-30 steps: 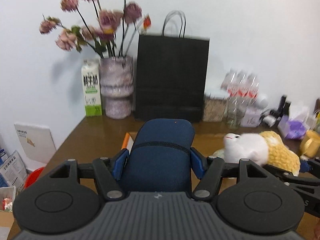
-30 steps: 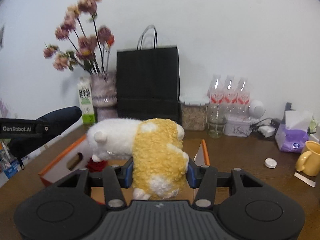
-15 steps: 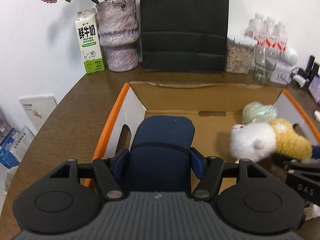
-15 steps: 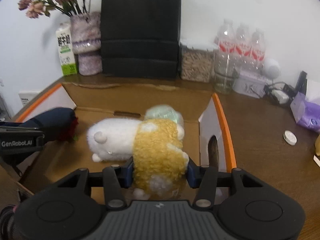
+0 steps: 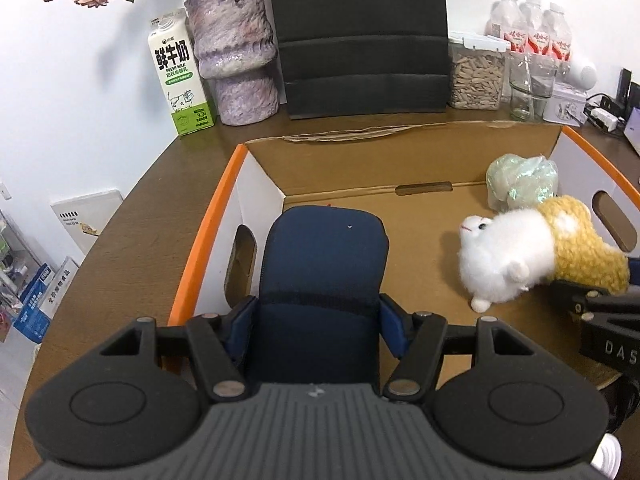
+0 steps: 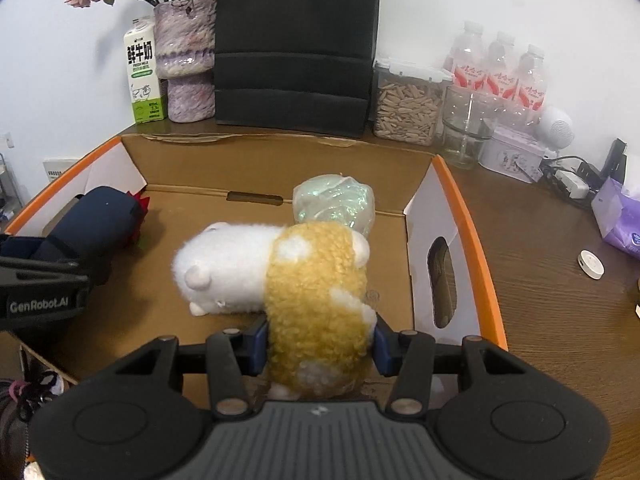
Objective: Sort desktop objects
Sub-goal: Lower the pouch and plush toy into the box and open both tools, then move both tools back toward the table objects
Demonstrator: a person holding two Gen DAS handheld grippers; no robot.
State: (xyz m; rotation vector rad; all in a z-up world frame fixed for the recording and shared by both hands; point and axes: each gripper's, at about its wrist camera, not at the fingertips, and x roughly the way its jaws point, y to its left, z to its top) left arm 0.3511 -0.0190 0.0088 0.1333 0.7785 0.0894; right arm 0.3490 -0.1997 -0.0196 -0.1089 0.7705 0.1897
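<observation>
Left hand-held gripper [image 5: 318, 334] is clasping the navy pouch [image 5: 322, 280], right hand-held gripper [image 6: 320, 344] is grasping the plush toy [image 6: 280, 276], both over the cardboard box [image 6: 476, 240].

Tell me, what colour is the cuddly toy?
The plush toy is white in front, mustard-yellow behind; clearest in the right wrist view.

Beyond the tongs, a milk carton [image 5: 179, 80], a purple vase [image 5: 236, 52] and a black paper bag [image 5: 362, 36] are lined along the wall; to their right, a seed jar [image 6: 406, 106] and three bottles [image 6: 498, 74] are seen.
</observation>
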